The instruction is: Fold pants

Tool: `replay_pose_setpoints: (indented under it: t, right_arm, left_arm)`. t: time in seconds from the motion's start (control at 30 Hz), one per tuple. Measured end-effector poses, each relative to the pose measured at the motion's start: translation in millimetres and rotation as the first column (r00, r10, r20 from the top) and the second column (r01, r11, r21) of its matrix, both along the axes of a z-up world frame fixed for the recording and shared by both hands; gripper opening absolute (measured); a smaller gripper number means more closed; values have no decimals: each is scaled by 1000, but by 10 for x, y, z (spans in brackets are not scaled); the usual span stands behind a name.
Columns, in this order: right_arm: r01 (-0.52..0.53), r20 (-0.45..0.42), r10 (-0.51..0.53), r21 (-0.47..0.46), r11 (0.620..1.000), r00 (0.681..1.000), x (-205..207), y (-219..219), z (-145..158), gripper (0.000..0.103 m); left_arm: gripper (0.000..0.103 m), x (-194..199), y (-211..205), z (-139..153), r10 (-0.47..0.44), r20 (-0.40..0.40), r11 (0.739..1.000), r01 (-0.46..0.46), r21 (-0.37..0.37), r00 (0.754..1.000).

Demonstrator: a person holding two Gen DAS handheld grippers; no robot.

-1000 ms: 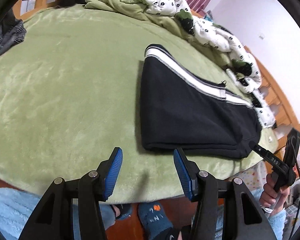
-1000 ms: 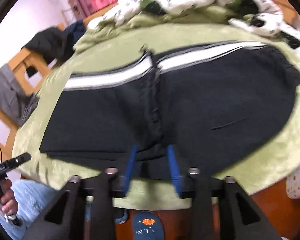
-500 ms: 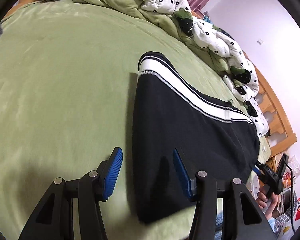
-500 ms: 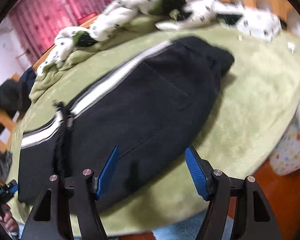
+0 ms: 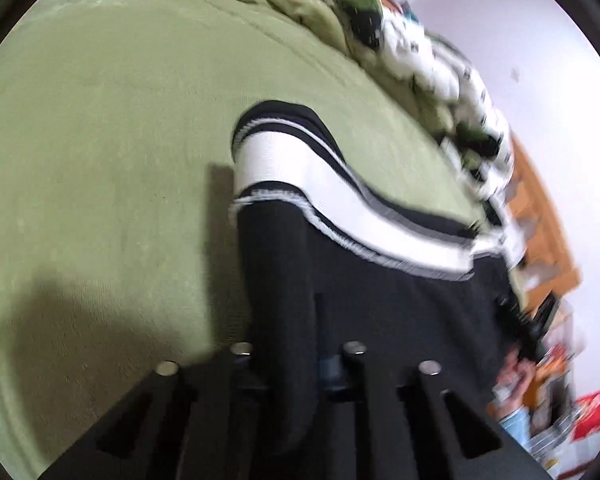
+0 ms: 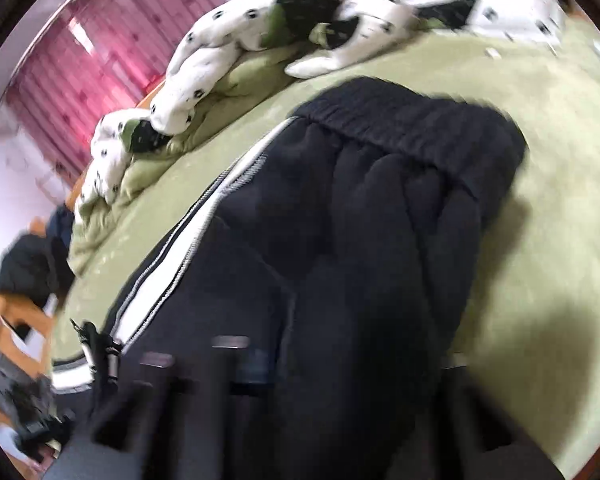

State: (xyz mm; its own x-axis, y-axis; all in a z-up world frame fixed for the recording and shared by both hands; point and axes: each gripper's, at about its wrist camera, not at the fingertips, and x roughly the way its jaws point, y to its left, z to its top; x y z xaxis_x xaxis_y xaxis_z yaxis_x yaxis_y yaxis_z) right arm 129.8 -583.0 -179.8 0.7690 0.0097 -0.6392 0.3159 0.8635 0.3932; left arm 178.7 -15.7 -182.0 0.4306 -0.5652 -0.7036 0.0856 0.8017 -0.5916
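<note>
**Both grippers closed into the black pants on the green bed**

Although both views are smeared by motion blur, the main things read clearly enough. The fingertips of the left gripper are hidden: a raised fold of the black pants fills the gap between its jaws, which have come together on the cloth. The right gripper is harder to make out, its dark frame melting into the fabric; its jaws are closing, with a bunched ridge of the pants between them.

There is one pair of pants, lying on the green blanket toward the near right of the bed. A white side stripe runs along its far edge, and the right wrist view shows the gathered elastic waistband at the far end.

One white quilt with dark spots is heaped along the far edge of the bed. Pink curtains hang beyond it on the left. A dark garment lies on wooden furniture at the left edge, cut off by the lens rim. A hand shows at the right, too blurred to detail.

No containers are discernible.
</note>
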Motion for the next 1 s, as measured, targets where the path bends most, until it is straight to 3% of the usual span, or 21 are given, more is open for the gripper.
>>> replay_pose_setpoints:
  t: [0.1, 0.3, 0.47, 0.53, 0.6, 0.7, 0.77, 0.83, 0.9, 1.0]
  right_arm:
    - [-21, 71, 30, -122, 992, 997, 11, 292, 410, 13]
    - [-86, 185, 119, -175, 981, 975, 159, 846, 1165, 12]
    - [-232, 271, 281, -198, 952, 921, 222, 1543, 1449, 12]
    - [-277, 274, 323, -195, 941, 906, 284, 1769, 1382, 12]
    - [-325, 234, 359, -172, 930, 904, 428, 2006, 1123, 13]
    - [-392, 64, 397, -77, 917, 916, 716, 2205, 531, 13]
    - [-383, -56, 380, -43, 923, 923, 769, 2259, 178, 17]
    - [-402, -39, 401, -25, 915, 915, 576, 2222, 74, 19]
    - [-426, -29, 427, 8, 904, 904, 356, 2151, 73, 22]
    - [-406, -40, 408, 47, 913, 912, 15, 1967, 110, 43]
  left_arm:
    - [9, -32, 46, 188, 24, 63, 1000, -23, -6, 998]
    - [9, 60, 384, 626, 92, 136, 994, -83, -65, 986]
    - [10, 51, 1073, 1046, 146, 199, 986, -159, 53, 969]
    - [10, 77, 1455, 1102, 186, 180, 972, -208, 110, 966]
    - [12, 128, 1714, 1033, 204, 158, 959, -230, 165, 966]
    - [16, 242, 1949, 678, 221, 43, 942, -224, 250, 974]
    - [24, 285, 1983, 372, 234, -42, 927, -210, 311, 971]
    - [41, 216, 1953, 260, 246, -28, 915, -222, 336, 969]
    - [50, 94, 1909, 262, 257, -8, 900, -236, 366, 966]
    - [50, -201, 1915, 376, 277, 60, 889, -279, 362, 959]
